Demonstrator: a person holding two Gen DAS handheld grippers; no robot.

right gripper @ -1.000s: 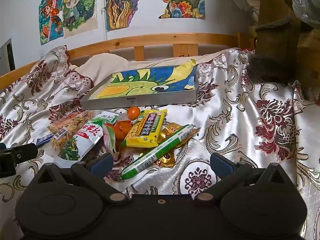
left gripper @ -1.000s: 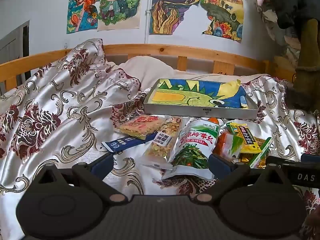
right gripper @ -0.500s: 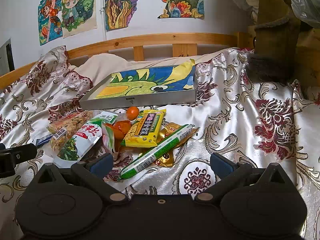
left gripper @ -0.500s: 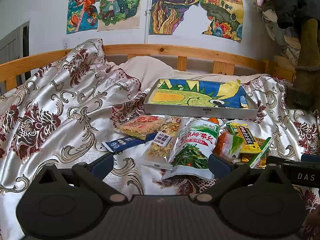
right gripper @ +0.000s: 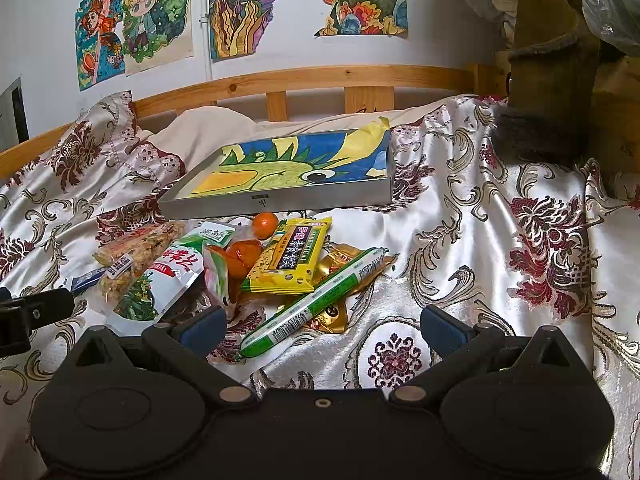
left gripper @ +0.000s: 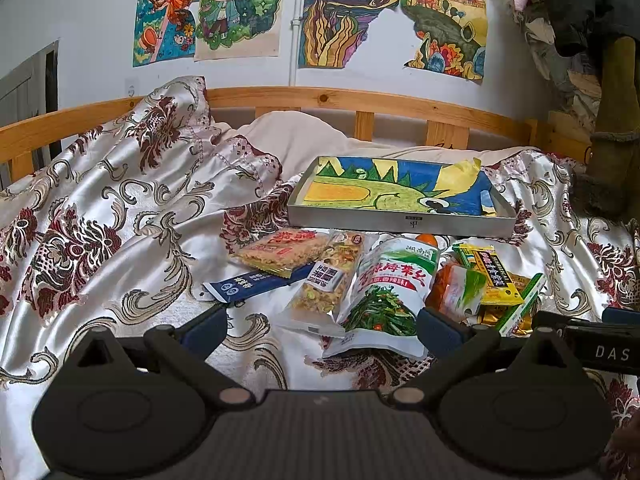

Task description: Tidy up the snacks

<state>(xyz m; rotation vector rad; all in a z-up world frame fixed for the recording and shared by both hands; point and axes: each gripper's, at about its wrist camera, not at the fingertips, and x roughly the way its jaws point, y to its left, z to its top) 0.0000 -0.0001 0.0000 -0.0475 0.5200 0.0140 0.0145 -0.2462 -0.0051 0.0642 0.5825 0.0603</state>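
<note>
Left wrist view: snacks all lie heaped on the bed quilt [left gripper: 120, 208] just before the empty tray [left gripper: 400, 220], none sorted yet | seaweed pouch [left gripper: 384, 292] nearest left tool [left gripper: 320, 326], released, holding nothing | right tool [right gripper: 322, 326] released near green sausage stick [right gripper: 316, 300] | versus earlier frames: nothing moved.

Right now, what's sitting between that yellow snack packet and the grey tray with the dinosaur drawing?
A small orange fruit lies between the yellow packet and the tray, close to the tray's front wall. The right wrist view shows it best.
</note>
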